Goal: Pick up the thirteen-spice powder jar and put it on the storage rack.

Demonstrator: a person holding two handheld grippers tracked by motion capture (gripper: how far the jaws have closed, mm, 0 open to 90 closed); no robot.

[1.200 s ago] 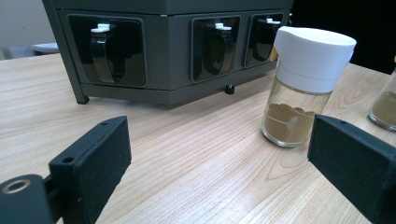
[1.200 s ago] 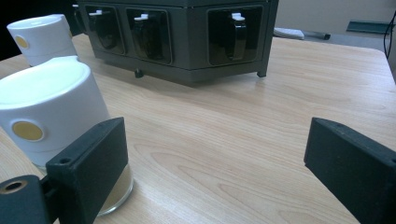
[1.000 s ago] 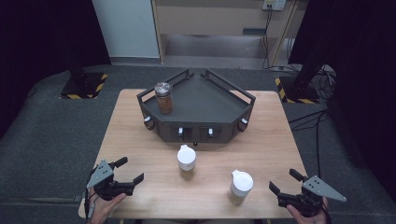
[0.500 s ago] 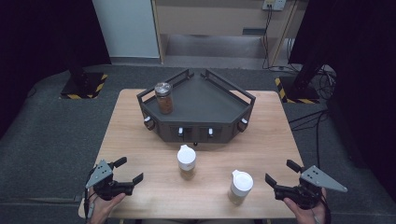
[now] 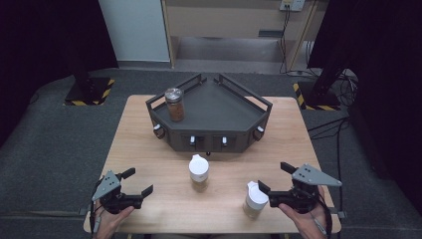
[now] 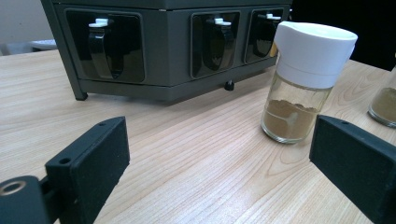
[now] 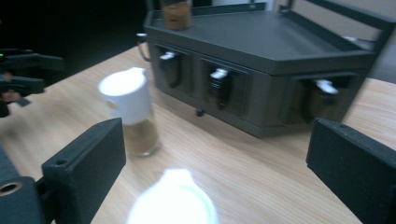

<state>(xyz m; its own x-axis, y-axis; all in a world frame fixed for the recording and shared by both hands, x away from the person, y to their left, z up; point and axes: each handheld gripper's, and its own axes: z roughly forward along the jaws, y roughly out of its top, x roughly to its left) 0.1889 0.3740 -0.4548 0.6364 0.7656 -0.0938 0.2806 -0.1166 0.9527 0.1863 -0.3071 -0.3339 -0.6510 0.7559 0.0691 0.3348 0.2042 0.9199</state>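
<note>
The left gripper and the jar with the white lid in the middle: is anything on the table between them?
No. In the high view, bare wooden table separates the left gripper from the middle spice jar.

A dark rack [image 5: 211, 122] stands far on the table [image 5: 144, 149], 1 brown jar [image 5: 174, 104] on its left corner.
</note>
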